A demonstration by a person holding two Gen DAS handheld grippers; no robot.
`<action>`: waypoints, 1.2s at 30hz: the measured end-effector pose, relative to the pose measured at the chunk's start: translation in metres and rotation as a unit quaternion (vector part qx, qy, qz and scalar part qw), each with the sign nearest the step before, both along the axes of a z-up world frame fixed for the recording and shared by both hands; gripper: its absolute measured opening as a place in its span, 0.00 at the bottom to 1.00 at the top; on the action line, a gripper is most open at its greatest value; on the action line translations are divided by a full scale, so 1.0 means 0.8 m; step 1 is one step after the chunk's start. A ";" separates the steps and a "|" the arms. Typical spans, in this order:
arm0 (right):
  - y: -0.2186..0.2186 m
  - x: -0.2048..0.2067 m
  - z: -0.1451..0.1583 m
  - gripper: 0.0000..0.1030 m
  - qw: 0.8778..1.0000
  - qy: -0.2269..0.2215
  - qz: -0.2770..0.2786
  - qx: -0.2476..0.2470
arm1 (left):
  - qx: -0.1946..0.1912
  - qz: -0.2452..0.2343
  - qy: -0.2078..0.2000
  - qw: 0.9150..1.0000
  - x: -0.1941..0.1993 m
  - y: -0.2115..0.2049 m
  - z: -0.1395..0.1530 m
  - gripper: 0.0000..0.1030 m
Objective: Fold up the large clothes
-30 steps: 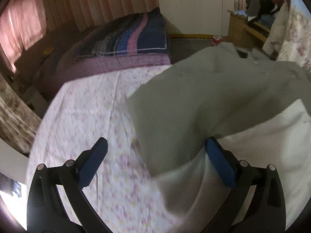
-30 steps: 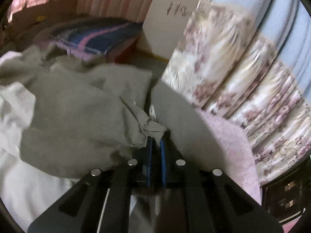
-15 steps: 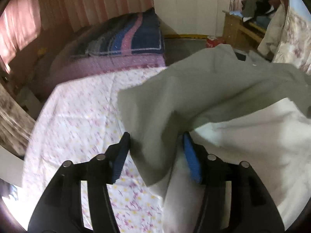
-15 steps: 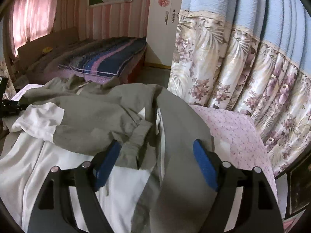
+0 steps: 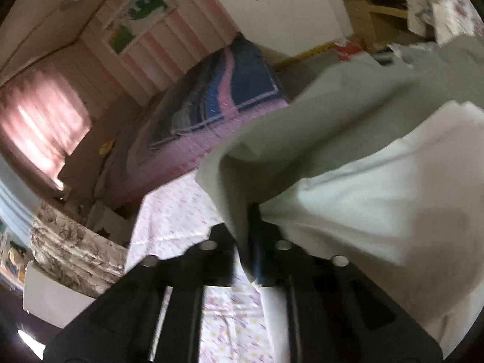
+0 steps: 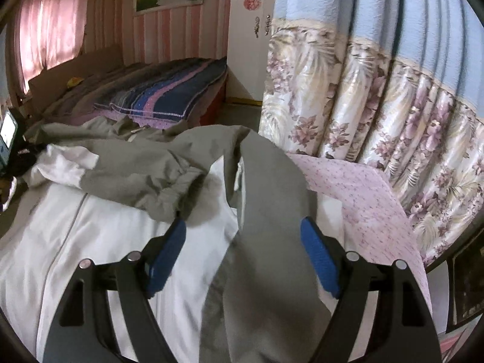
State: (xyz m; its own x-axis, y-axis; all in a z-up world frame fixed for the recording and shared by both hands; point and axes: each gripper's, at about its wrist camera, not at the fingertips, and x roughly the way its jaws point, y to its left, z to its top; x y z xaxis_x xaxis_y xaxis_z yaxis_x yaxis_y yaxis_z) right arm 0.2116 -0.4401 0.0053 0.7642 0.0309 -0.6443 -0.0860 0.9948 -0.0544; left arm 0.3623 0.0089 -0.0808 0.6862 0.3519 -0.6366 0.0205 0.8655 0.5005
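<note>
Jacket (image 6: 127, 242) lies spread on the bed (image 6: 357, 187) for folding. Left gripper (image 5: 242, 242) is closing on its grey edge (image 5: 233, 211), likely to lift it over; right gripper (image 6: 242, 254) hovers, jaws apart, empty.

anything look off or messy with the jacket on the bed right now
Yes: the grey and white jacket is not flat. One grey sleeve lies bunched across its white front, cuff crumpled, and a corner is lifted off the floral sheet between the closing left gripper. The right gripper is open above it.
</note>
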 end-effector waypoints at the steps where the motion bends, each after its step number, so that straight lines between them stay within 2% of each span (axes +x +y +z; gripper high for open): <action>1: -0.004 -0.008 0.004 0.76 1.000 -0.001 -0.001 0.006 | -0.002 0.000 -0.001 1.000 -0.007 -0.002 0.002 0.66; 2: -0.011 -0.021 0.011 0.79 1.000 -0.005 -0.001 0.014 | 0.005 0.003 -0.014 1.000 -0.014 -0.004 0.005 0.84; 3: -0.017 -0.031 0.017 0.81 1.000 -0.010 -0.002 0.017 | 0.013 0.002 -0.031 0.999 -0.026 -0.005 0.010 0.96; 5: -0.031 -0.057 0.026 0.84 1.000 -0.018 -0.009 0.018 | -0.001 -0.014 -0.046 0.999 -0.051 -0.008 0.027 0.95; 9: -0.054 -0.098 0.028 0.84 1.000 -0.008 -0.018 0.023 | -0.052 -0.028 -0.048 0.997 -0.106 -0.007 0.046 0.95; 12: -0.061 -0.133 0.025 0.84 1.000 0.002 -0.015 0.025 | -0.105 -0.025 -0.041 0.993 -0.157 -0.003 0.056 0.96; 14: -0.062 -0.162 0.023 0.84 1.000 0.004 -0.008 0.028 | -0.152 -0.022 -0.041 0.987 -0.197 0.002 0.063 0.97; 16: -0.066 -0.188 0.019 0.84 1.000 0.013 -0.005 0.027 | -0.183 -0.016 -0.042 0.982 -0.235 0.009 0.065 0.97; 20: -0.070 -0.246 0.004 0.84 1.000 0.032 -0.002 0.000 | -0.215 -0.013 -0.047 0.975 -0.313 0.012 0.073 0.97; 23: -0.070 -0.270 -0.012 0.84 0.998 0.047 -0.004 -0.031 | -0.229 -0.011 -0.053 0.972 -0.355 0.012 0.074 0.97; 25: -0.073 -0.275 -0.024 0.84 0.998 0.061 -0.006 -0.034 | -0.233 -0.010 -0.057 0.971 -0.374 0.008 0.075 0.97; 26: -0.075 -0.275 -0.027 0.81 0.997 0.065 -0.009 -0.033 | -0.237 -0.010 -0.054 0.970 -0.380 0.008 0.074 0.97; 27: -0.077 -0.275 -0.030 0.74 0.997 0.068 -0.010 -0.030 | -0.242 -0.011 -0.051 0.969 -0.383 0.009 0.071 0.97; 28: -0.077 -0.274 -0.033 0.38 0.997 0.074 -0.010 -0.027 | -0.247 -0.012 -0.051 0.968 -0.389 0.011 0.070 0.97; 29: -0.078 -0.272 -0.033 0.09 0.997 0.075 -0.017 -0.030 | -0.248 -0.010 -0.051 0.967 -0.390 0.012 0.070 0.97; 33: -0.067 -0.279 -0.003 0.05 0.999 0.040 -0.019 -0.032 | -0.251 -0.010 -0.058 0.966 -0.398 0.015 0.077 0.97; 36: -0.038 -0.285 0.036 0.04 1.000 0.011 0.014 -0.021 | -0.264 -0.015 -0.070 0.962 -0.403 0.016 0.093 0.97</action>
